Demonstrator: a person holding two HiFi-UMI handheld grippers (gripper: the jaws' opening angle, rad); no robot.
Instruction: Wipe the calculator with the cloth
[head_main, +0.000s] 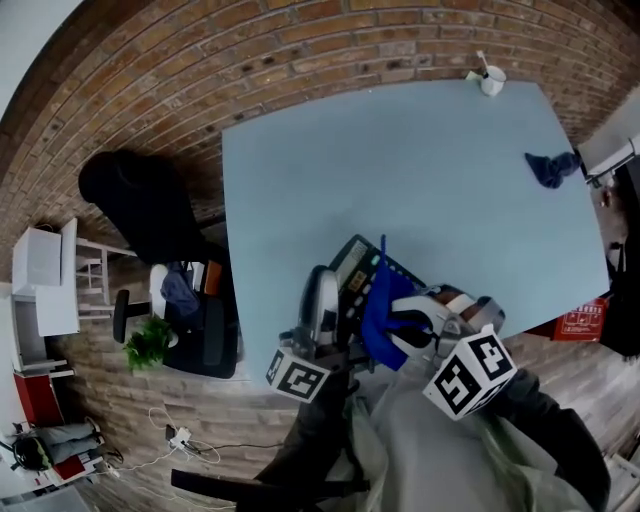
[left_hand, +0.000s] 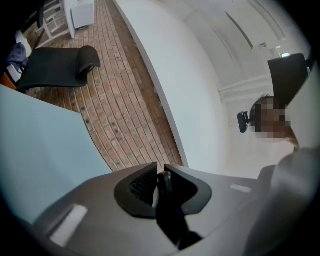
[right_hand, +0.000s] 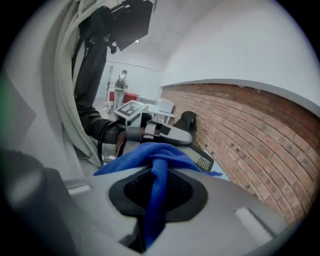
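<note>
Your left gripper pinches the calculator edge | your right gripper pinches the blue cloth, bunched ahead over it.

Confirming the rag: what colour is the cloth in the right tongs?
Bright blue cloth, clearest in the right gripper view.

Blue cloth draped over dark calculator; seemingly tilted.

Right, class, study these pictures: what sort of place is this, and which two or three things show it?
Probably an indoor office or workroom, though that is a guess: a large pale blue rectangular table, a black padded chair on a red-brown brick floor, and white shelving beside it.
</note>
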